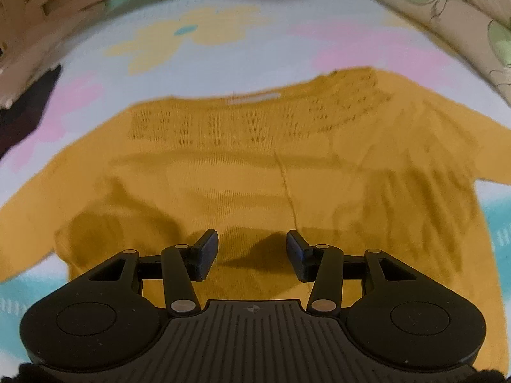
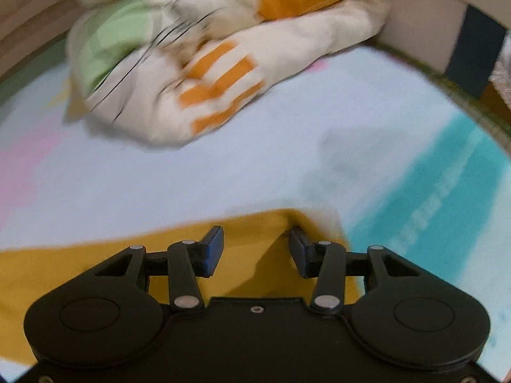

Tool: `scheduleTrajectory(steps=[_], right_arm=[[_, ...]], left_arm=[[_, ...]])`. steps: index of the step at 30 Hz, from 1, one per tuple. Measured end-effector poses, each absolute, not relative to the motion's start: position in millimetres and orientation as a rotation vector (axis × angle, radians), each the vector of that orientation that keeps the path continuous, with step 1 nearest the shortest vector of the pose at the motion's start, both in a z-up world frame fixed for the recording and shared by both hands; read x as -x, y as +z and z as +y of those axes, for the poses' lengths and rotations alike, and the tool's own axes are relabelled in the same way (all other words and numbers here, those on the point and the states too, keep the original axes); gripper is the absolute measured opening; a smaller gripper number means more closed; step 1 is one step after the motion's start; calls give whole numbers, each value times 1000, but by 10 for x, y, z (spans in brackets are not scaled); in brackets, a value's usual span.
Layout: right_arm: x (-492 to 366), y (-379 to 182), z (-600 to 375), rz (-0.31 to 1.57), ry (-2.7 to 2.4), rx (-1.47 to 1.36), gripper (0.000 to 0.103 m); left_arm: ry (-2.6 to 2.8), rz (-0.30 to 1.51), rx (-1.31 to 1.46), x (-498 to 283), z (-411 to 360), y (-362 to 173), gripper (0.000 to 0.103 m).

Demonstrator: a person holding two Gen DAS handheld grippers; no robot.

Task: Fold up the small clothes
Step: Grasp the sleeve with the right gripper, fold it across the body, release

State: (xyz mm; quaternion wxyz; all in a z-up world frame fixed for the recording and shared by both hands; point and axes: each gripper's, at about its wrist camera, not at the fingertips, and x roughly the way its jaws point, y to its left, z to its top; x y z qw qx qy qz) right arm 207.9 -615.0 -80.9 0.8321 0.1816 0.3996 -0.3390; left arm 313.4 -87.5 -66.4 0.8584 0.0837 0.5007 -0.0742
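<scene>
Left wrist view: a mustard-yellow knitted sweater (image 1: 255, 166) lies flat on the pastel bed sheet (image 1: 255, 48). Left claw (image 1: 252, 253) hovers released over its hem; right claw (image 2: 255, 252) is released over a sleeve. Next likely: pinching fabric.

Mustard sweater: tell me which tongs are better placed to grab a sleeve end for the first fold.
Right. The right tongs stand open at a sleeve end of the mustard sweater; the left tongs hover open over its body.
</scene>
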Motion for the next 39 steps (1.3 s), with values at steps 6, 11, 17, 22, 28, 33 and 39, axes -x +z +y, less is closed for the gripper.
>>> scheduleTrajectory(steps=[6,11,17,22,28,33,39], right_arm=[[-1686,-730,-6426,791,-721,-462,62],[-1535,-955,-6453,827,-686,-553,63],[-1428,-1013,-6351,760,-614,-629,51],[-1473,-894,-6310,740,-584,-693,12],[-1705,-299,-5968,694,-492,-605,10],[-2098,158,-5382,687,-345,-539,9],[-2543,479,-4484,697,-162,-497,9]], left_arm=[[-138,1031,-155,-3127,-852,-729,52],[-129,1029,-130,-3135,-825,-757,60],[-150,1054,-112,-3219,-782,-769,64],[-150,1022,-133,-3205,-771,-690,53],[-134,942,-116,-3182,-614,-388,53],[-96,889,-87,-3190,-373,-142,53],[-65,859,-38,-3188,-33,40,53]])
